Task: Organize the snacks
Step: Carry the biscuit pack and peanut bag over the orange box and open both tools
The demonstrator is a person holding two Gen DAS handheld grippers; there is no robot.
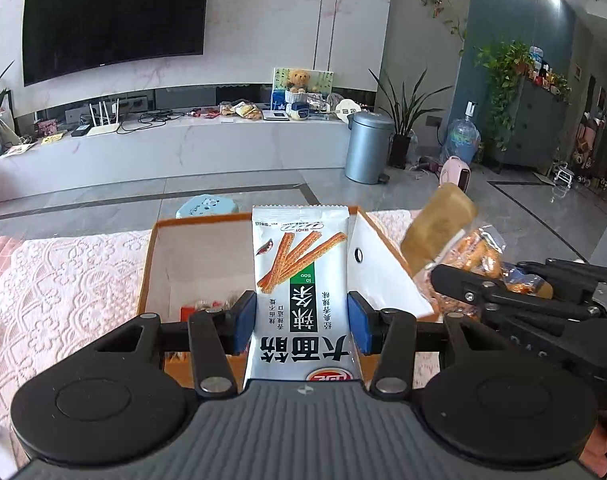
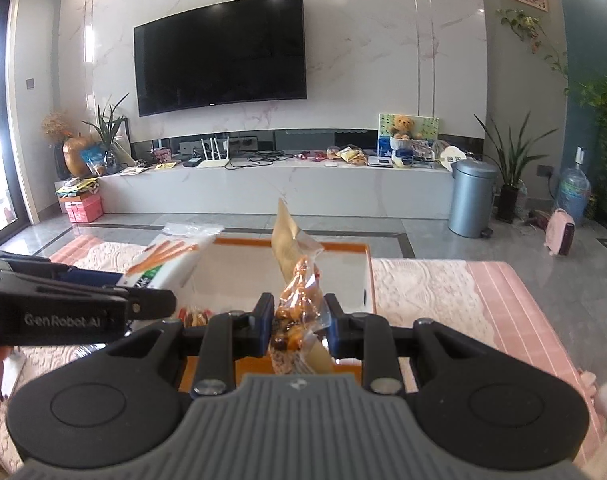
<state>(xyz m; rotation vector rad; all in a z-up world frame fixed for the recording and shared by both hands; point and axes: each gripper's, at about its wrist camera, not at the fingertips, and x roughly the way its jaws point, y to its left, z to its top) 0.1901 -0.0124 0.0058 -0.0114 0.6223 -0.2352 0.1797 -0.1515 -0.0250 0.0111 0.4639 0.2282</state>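
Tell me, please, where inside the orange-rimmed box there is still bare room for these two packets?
Most of the white floor of the box, toward its far wall, is bare. The near left corner is crowded with small red snacks. Each gripper holds a packet.

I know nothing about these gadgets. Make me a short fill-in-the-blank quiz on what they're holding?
The left gripper grips a white ____ packet.
The right gripper grips a clear ____ bag.
Both hang over an open orange ____.
The wall carries a black ____.

Missing: spicy-stick; snack; box; TV
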